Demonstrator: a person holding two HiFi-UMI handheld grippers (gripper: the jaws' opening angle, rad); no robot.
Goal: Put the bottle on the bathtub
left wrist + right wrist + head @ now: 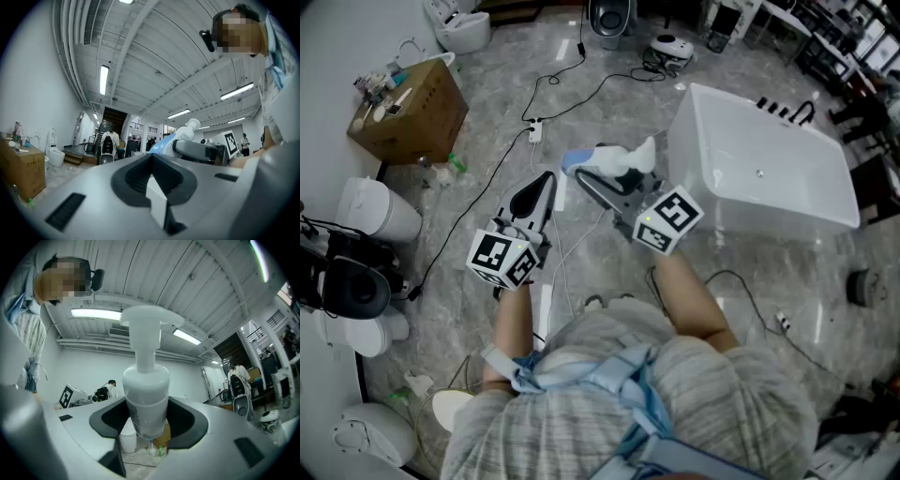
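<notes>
We list: right gripper [586, 171] pinching a white pump bottle [146, 394]; left gripper [153, 164] pressed together, empty; bathtub [769, 178] nearby.

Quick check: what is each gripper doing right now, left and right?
Left gripper: closed, nothing held.
Right gripper: closed on the white pump bottle.

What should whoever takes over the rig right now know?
Left tool: shut, nothing in it.
Right tool: shut on the white pump bottle, held off the floor.
Bathtub: on the floor ahead and to the right; the bottle is in the air, not yet over it.
Done: bottle is in hand.
Left: carry it to the bathtub, set it on, release.
</notes>
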